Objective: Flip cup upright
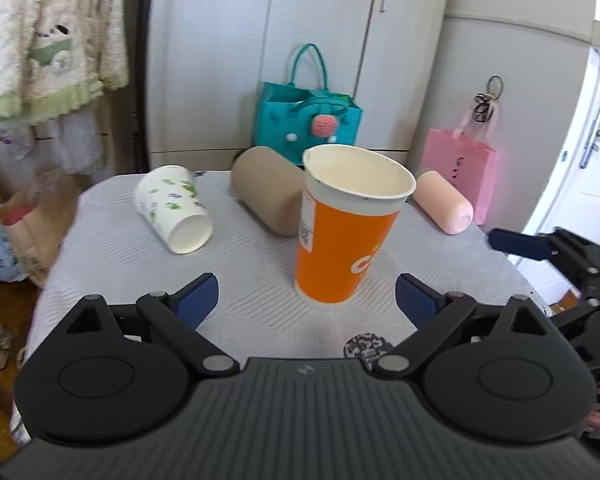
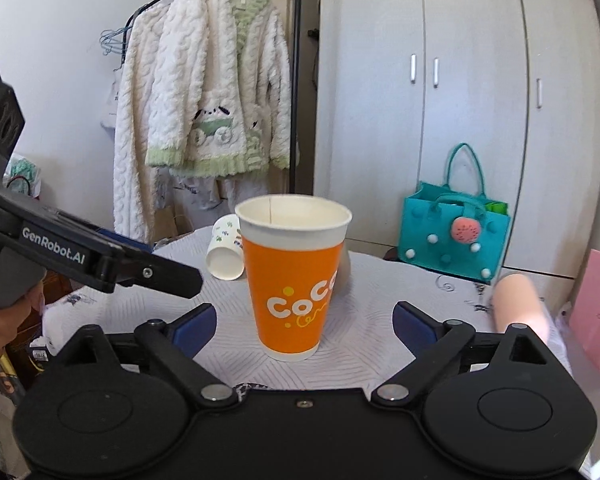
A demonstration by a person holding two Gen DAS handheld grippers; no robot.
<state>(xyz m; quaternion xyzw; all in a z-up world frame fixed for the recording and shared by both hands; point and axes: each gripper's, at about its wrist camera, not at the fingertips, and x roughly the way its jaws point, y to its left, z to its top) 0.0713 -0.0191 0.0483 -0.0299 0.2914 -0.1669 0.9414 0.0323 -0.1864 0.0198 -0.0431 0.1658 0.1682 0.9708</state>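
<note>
i'm holding my right gripper (image 2: pixel 304 322) and left gripper (image 1: pixel 306 294) wide open and empty just short of the orange cup (image 2: pixel 296 280), which is standing upright on the table (image 1: pixel 260 312), so it looks flipped. behind the orange cup, three cups are lying sideways.

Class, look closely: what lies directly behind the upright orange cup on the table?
Behind the orange cup lies a tan cup on its side; its right part is hidden by the orange cup.
</note>
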